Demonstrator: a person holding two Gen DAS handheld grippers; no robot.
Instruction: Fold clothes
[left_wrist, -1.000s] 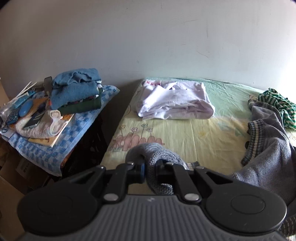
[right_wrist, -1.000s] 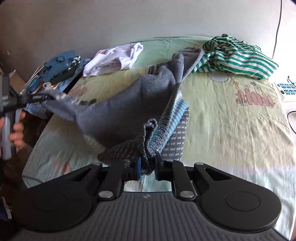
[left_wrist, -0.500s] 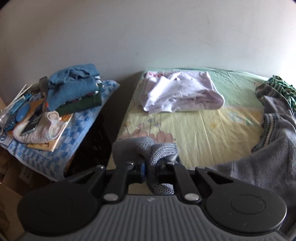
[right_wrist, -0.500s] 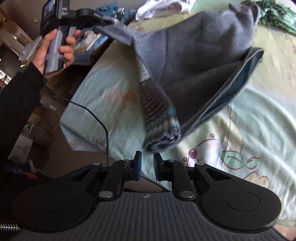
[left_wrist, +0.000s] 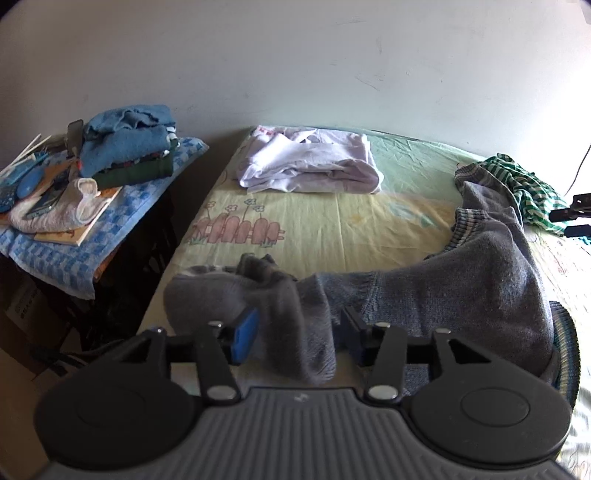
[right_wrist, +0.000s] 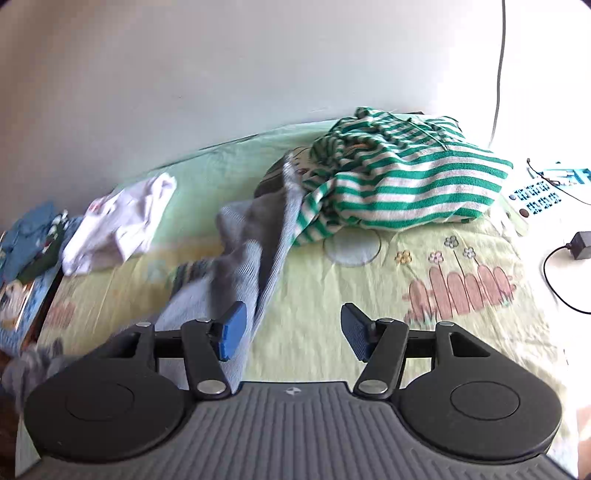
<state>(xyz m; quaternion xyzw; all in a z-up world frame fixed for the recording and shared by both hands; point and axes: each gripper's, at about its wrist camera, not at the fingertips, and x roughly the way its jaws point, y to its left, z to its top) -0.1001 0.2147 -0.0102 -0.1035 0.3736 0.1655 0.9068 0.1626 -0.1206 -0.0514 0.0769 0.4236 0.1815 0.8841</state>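
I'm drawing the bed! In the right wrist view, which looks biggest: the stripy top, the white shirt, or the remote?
1. Stripy top, biggest.
2. White shirt, but it lies farther off, so its true size is unsure.
3. Remote, smallest.

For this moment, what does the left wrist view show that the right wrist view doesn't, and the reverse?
Only the left wrist view: the left gripper, open, with a bunched end of the grey sweater lying between its fingers, and the side table's towel with a book.

Only the right wrist view: the right gripper, open and empty over the sheet, a remote and a plug adapter beside the bed.

Both: the grey sweater, the green striped garment, the folded white shirt, the blue pile and the patterned sheet.
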